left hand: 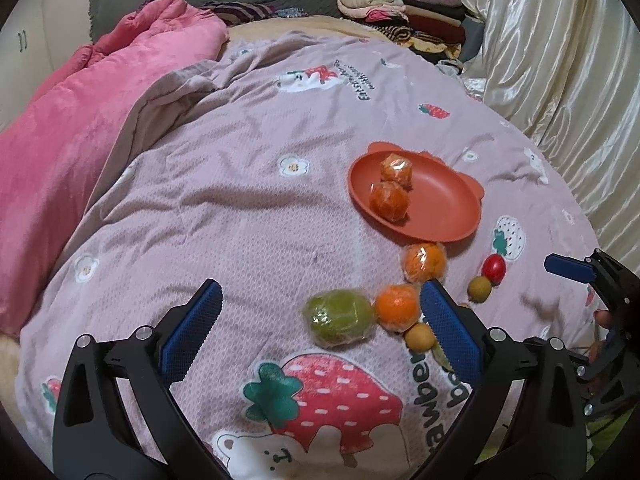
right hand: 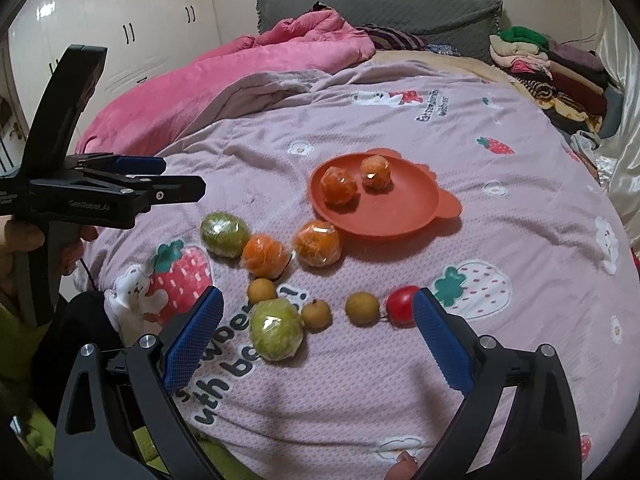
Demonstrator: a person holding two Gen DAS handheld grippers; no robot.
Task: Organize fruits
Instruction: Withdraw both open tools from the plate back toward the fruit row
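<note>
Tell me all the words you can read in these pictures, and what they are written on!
"GenRobot.AI": small grey letters on the side of the left tool, a bit blurry.
"...wber..." and "...uth be...!": big dark letters on the pink blanket, partly covered by the wrapped green fruit.
Small curly dark writing beside the bear picture on the blanket: too small to read.
No words on the orange plate.

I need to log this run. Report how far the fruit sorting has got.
Done: two wrapped oranges sit on the red plate. In hand: nothing; the left gripper and right gripper are both open and empty. Left on the quilt: two more oranges, two green fruits, three small brown fruits and a red one.
</note>
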